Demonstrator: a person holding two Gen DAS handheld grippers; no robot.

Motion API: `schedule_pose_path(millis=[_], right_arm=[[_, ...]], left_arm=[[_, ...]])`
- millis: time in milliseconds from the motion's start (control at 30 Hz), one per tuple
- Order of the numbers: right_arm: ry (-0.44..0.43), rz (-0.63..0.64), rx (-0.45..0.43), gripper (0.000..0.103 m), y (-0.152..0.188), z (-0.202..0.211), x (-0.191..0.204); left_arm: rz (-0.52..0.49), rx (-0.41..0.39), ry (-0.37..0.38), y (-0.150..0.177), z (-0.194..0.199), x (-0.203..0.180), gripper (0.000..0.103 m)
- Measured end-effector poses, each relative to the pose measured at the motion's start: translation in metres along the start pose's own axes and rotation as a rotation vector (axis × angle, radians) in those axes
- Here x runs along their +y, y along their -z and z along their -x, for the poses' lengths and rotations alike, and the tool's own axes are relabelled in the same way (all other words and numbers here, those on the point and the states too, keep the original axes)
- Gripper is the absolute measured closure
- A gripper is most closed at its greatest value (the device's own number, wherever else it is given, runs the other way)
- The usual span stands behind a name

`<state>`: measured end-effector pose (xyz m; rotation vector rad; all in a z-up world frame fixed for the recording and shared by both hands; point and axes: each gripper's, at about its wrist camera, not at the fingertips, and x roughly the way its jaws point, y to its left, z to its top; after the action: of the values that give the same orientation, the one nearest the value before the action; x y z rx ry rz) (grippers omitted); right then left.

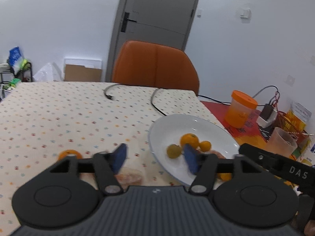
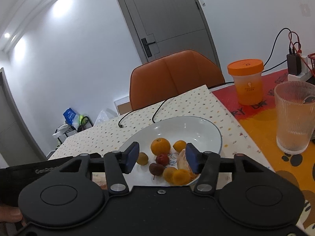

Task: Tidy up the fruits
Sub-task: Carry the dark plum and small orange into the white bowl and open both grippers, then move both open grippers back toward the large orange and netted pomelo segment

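Both grippers, left and right, are spread and empty beside the plate where most fruits lie, so we risk knocking the plate rim or rolling the orange left of it.

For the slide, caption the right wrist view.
Open right claw over white plate of mixed fruit.

Mixed small fruits heaped in white plate; one orange on tablecloth.
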<state>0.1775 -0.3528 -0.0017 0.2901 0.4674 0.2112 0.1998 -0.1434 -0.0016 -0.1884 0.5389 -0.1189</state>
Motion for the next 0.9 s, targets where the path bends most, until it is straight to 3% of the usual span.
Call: schedule_pose_path(millis=[33,233,333,467,567,900], right_arm=[[0.002,-0.003,0.002,0.047,0.0,0.0,0.0],[0.015,0.015,0.005,0.027,0.003,0.005,0.011],[0.033,0.019,0.008,0.024,0.007,0.006,0.013],[0.034,0.006,0.026,0.02,0.01,0.007,0.017],[0.038,0.026,0.03,0.006,0.011,0.009,0.025],[0.032,0.091,0.067,0.0,0.019,0.007,0.052]], left_arm=[[-0.001,-0.005,-0.01,-0.001,0.003,0.002,0.026],[0.001,-0.01,-0.039,-0.001,0.013,0.016,0.016],[-0.015,-0.01,-0.067,0.001,0.018,0.021,0.01],[-0.029,-0.004,-0.085,0.002,0.024,0.027,0.009],[-0.046,0.001,-0.082,0.003,0.029,0.031,0.009],[-0.001,-0.011,-0.106,0.007,0.052,0.061,0.003]])
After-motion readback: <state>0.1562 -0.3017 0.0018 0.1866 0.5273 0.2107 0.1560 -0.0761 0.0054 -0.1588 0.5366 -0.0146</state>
